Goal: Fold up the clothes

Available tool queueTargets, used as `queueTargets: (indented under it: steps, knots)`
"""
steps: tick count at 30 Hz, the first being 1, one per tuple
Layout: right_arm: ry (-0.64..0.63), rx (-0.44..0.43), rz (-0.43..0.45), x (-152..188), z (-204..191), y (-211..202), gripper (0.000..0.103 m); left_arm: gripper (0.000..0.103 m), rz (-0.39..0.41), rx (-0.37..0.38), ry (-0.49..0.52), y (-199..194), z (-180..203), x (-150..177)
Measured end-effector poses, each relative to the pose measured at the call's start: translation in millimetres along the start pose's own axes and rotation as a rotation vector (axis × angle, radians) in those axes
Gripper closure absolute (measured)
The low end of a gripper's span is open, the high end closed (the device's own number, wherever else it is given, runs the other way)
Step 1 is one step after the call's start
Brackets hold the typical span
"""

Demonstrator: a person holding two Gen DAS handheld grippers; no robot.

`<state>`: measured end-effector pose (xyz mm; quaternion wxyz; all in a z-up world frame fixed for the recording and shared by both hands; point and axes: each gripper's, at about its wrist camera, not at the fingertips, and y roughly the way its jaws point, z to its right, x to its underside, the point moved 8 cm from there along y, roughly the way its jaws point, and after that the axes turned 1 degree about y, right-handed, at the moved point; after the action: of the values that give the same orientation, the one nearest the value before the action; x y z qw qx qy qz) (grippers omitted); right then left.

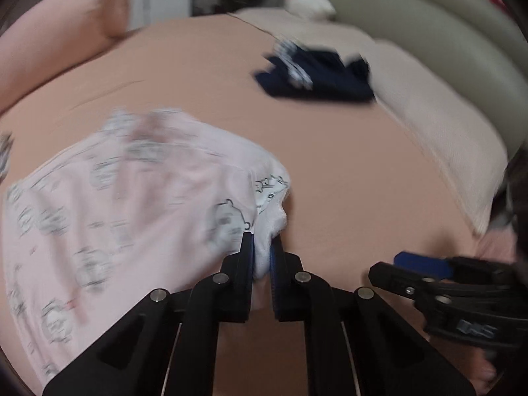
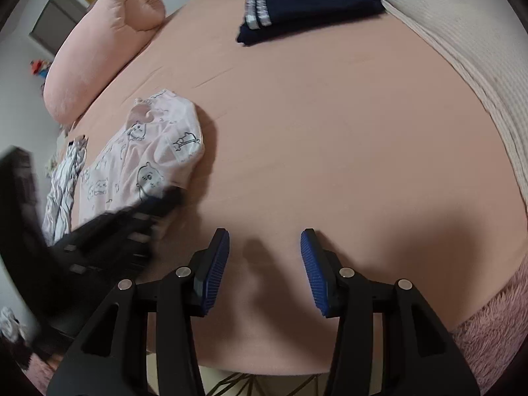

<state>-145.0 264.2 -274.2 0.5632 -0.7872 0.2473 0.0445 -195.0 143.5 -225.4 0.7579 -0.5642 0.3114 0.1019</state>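
Observation:
A pale pink garment with small cartoon prints lies on the peach bed sheet. My left gripper is shut on a bunched white edge of that garment at its right corner. In the right wrist view the same garment lies at the left, with the left gripper seen as a dark blur at its near edge. My right gripper stands open over bare sheet, nothing between its blue pads. In the left wrist view it shows at the lower right.
A folded navy garment with striped trim lies far up the bed. A pink bolster pillow sits at the far left, a cream knit blanket along the right side. A striped white cloth lies beside the pink garment.

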Motion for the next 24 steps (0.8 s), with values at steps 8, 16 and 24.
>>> queueTargets:
  steps: [8, 16, 24]
  knots:
    - [-0.123, -0.055, -0.038, 0.2, -59.9, 15.1, 0.057, 0.094, 0.14, -0.007, -0.294, -91.9, -161.1, -8.2]
    - [-0.339, -0.059, -0.03, -49.2, -154.8, 39.7, 0.057, 0.094, 0.111, -0.137, -0.397, -68.4, -307.9, -21.3]
    - [-0.515, -0.06, 0.033, -128.7, -248.6, 96.5, 0.057, 0.094, -0.011, -0.037, -0.437, 0.1, -325.8, -1.2]
